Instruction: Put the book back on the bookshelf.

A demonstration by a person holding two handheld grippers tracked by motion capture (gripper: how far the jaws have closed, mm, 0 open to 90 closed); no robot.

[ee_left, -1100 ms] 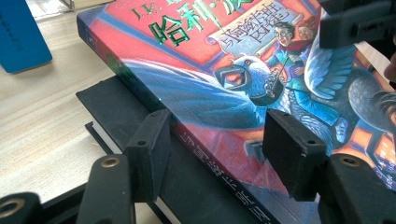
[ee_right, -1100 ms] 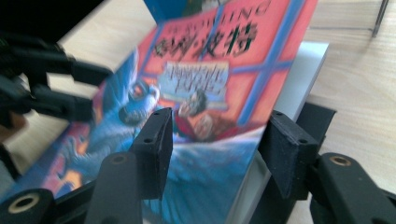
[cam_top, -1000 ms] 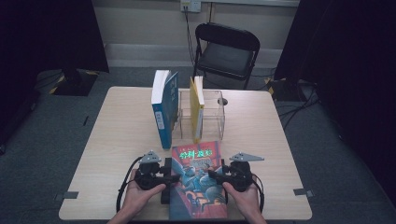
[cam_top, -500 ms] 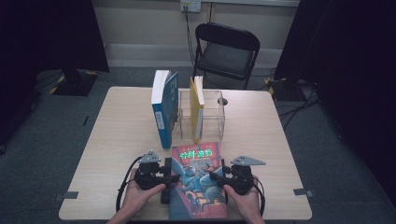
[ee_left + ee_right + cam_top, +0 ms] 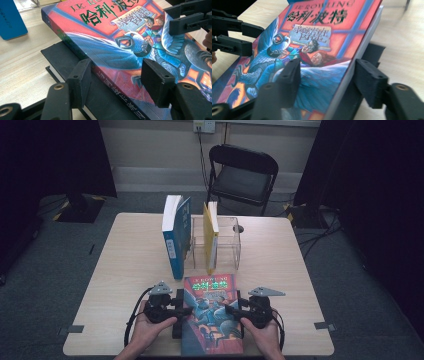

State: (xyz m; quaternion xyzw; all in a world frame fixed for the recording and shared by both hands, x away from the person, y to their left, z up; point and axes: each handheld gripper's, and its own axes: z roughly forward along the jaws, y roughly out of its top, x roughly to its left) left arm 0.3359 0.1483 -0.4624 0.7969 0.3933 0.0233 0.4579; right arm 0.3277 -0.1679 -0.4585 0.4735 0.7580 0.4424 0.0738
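I'm straddling the book point(image 5: 212, 317) at the table's point(image 5: 125, 270) near edge, left gripper point(image 5: 117, 82) half-open on the spine, right gripper point(image 5: 325, 82) just been opening, neither squeezing; I'm planning even grips first

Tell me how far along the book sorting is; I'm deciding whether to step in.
Done, apparently: the blue book and yellow book stand upright at the clear rack. In hand: the Harry Potter book lies flat on a black book, its edges between the fingers of the left gripper and right gripper, whose jaws have just been opening. Left: probably standing it up, perhaps the black one too.
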